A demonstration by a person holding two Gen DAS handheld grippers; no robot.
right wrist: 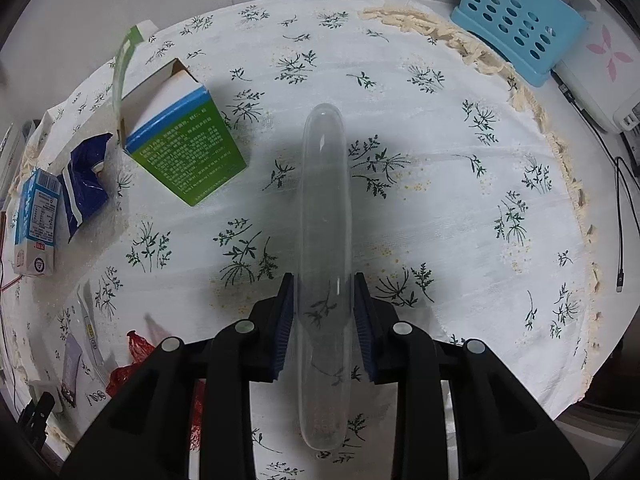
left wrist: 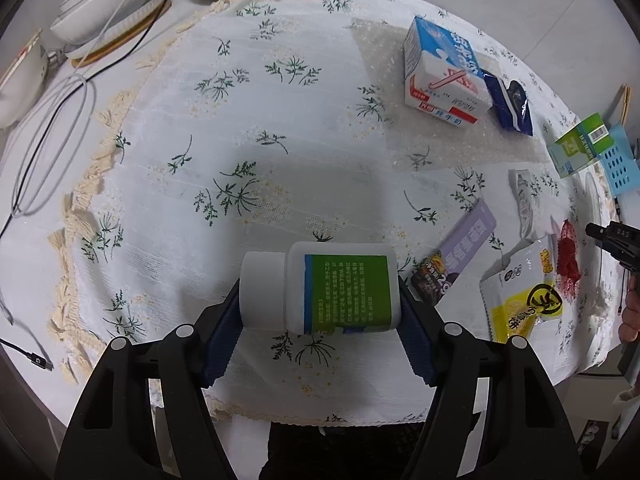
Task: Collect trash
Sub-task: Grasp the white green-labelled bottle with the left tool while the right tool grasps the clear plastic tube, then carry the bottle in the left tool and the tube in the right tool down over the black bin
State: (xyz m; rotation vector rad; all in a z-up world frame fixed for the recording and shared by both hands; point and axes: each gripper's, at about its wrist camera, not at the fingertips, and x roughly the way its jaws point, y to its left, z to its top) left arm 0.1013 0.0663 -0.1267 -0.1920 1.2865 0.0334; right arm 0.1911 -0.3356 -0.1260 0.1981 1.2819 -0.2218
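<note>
A white plastic bottle (left wrist: 340, 288) with a green label lies on its side on the flowered tablecloth (left wrist: 240, 120). My left gripper (left wrist: 320, 292) is shut on it, one pad on the cap and the other on the base. In the right wrist view a long clear plastic tube (right wrist: 324, 200) lies lengthwise between the pads of my right gripper (right wrist: 323, 284), which is shut on its sides. More trash lies around: a milk carton (left wrist: 444, 76), a blue wrapper (left wrist: 512, 108), a green box (right wrist: 184, 144), a purple wrapper (left wrist: 460, 256), a yellow packet (left wrist: 520, 292) and red netting (left wrist: 568, 256).
White bowls and plates (left wrist: 104, 12) are stacked at the far left corner, with cables (left wrist: 52, 120) beside them. A blue perforated basket (right wrist: 520, 24) and a white device (right wrist: 600, 72) stand past the cloth's fringe at the right. A bubble wrap sheet (left wrist: 400, 140) lies under the carton.
</note>
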